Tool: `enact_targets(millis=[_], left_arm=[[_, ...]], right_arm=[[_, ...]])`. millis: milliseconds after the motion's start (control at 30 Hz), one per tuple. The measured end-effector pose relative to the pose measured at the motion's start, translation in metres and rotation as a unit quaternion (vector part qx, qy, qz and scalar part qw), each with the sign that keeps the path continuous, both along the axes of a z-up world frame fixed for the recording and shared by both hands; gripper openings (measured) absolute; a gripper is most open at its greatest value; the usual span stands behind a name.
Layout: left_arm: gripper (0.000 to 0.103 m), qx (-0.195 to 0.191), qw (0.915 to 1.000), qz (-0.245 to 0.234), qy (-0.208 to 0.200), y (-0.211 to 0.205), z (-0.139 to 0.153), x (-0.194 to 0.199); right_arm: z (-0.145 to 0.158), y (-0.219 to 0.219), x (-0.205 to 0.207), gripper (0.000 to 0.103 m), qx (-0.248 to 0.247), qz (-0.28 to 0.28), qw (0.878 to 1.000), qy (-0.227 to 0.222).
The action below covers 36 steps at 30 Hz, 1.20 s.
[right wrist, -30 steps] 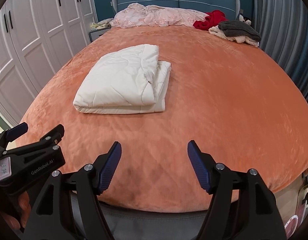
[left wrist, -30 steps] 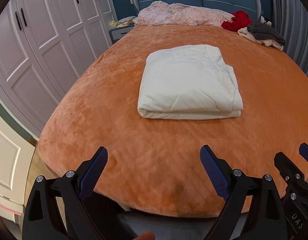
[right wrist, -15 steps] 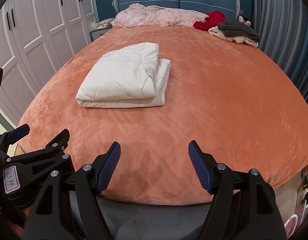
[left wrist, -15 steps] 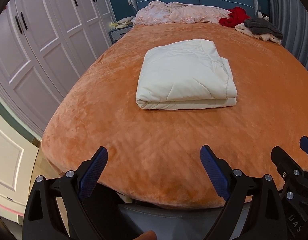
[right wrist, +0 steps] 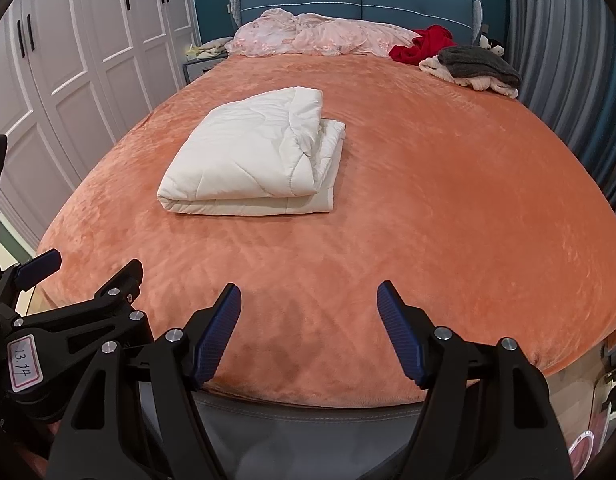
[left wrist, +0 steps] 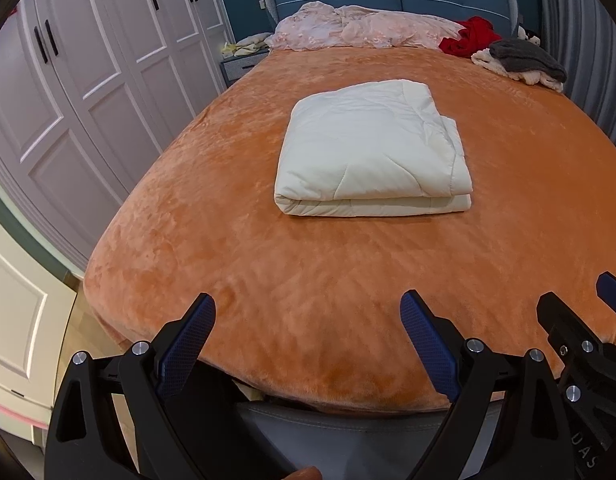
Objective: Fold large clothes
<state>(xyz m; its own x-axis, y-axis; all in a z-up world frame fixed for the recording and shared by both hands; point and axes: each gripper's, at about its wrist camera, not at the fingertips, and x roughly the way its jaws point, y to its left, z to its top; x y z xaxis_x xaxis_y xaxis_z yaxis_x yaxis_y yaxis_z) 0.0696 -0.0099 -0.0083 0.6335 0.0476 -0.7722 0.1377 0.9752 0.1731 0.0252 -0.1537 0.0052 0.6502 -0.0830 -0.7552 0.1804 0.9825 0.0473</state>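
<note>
On bed point(left wrist: 236, 264), left wrist view: one quilt point(left wrist: 371, 152), cream, folded to a squat rectangle, fold edge facing the foot, lying mid-bed on the orange cover, well apart from both tools. Left gripper point(left wrist: 308, 324): jaws wide, nothing between them, hanging over the foot edge. Right gripper's tip shows at the lower right corner. Headboard end: pink bedding point(left wrist: 359, 30), red garment point(left wrist: 473, 36), grey knit point(left wrist: 525, 60) on a pale heap. White wardrobe point(left wrist: 88, 80) along the left side.

Over the foot edge, right wrist view: right gripper point(right wrist: 309, 312), jaws wide, empty. Left gripper at lower left, likewise clear of cloth. Quilt sits left of centre; its right side shows loose stacked layers, upper layer stepped back from the lower.

Step in hand, by judgement: quilt fold looks finished or nearly so; hands are withdrawn. Next move likely calls for either squaring the uneven right-hand layers or reaching for the heap at the far right.
</note>
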Motion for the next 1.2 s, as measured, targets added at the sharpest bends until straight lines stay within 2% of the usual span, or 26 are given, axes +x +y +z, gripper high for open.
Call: enact_targets(millis=[1200], left_arm=[[0.09,-0.002,1.0,0.006,0.003,0.0056,-0.0006,-0.0021]], right_arm=[[0.0016,0.0022,-0.0008,0.068,-0.001,0.0,1.0,0.001]])
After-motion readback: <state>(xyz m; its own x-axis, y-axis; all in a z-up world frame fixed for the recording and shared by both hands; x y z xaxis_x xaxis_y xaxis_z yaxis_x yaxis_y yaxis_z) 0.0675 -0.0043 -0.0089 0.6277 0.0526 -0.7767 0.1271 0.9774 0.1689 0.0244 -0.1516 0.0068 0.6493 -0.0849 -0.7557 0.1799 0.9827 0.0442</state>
